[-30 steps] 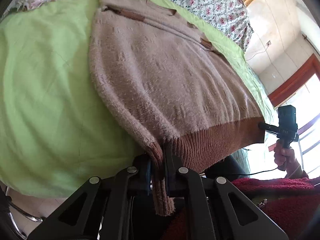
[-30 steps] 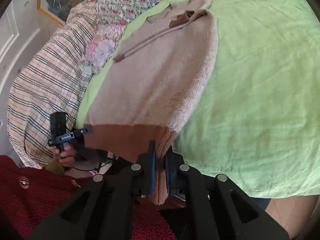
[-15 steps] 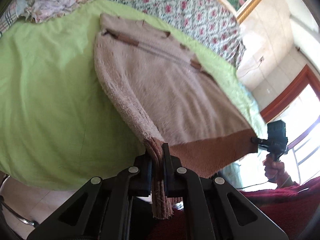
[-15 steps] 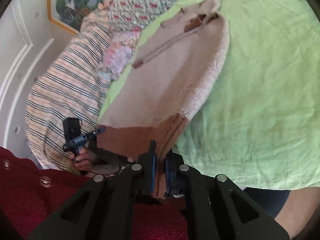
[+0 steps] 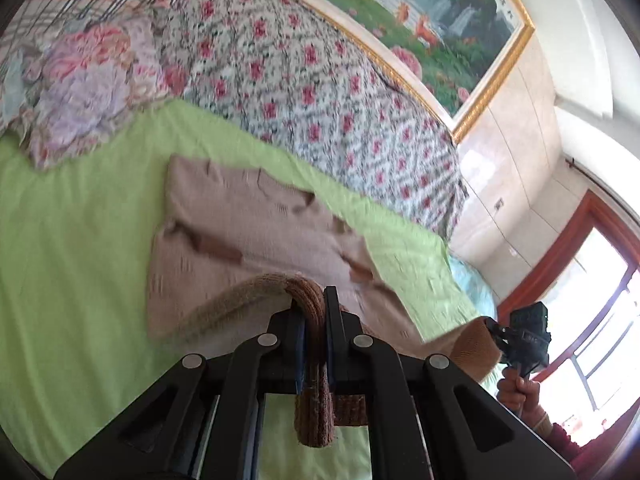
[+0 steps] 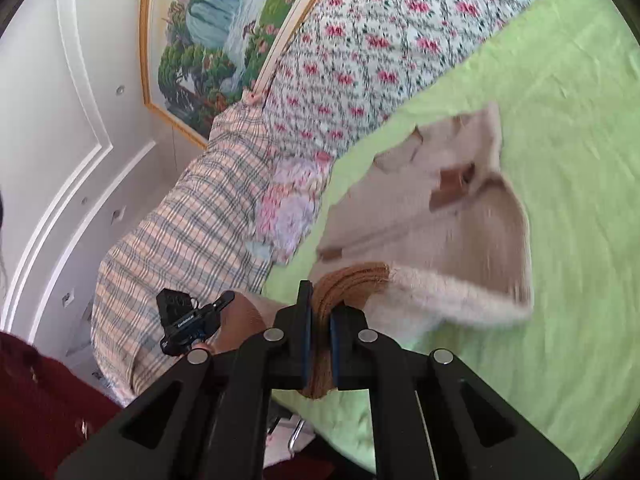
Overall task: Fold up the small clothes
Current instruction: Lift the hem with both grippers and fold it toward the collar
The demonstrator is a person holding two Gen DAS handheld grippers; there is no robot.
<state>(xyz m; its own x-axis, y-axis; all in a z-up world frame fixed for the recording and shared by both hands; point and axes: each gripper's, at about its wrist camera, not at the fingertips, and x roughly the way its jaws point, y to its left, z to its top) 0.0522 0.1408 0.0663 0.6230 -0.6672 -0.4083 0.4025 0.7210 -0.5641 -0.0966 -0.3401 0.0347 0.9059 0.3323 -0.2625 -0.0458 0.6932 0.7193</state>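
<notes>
A fuzzy beige sweater [image 5: 240, 236] with a brown ribbed hem lies on the green bedsheet [image 5: 72, 248]; it also shows in the right wrist view [image 6: 452, 216]. My left gripper [image 5: 316, 312] is shut on one corner of the brown hem [image 5: 312, 308], lifted over the sweater's body. My right gripper [image 6: 318, 308] is shut on the other hem corner [image 6: 352, 280]. The lower part of the sweater is raised and doubled toward the collar. Each gripper shows in the other's view, the right one [image 5: 520, 340] and the left one [image 6: 188, 320].
A floral quilt [image 5: 304, 80] lies along the bed's far side, with a flowered pillow [image 5: 80, 92] and a plaid blanket [image 6: 180, 232] at one end. A framed landscape painting [image 5: 420, 12] hangs on the wall. A window with a red frame [image 5: 580, 280] is at the right.
Both grippers have carried the brown hem up and forward over the sweater toward its collar. The sweater's lower half now arches above the upper half.
</notes>
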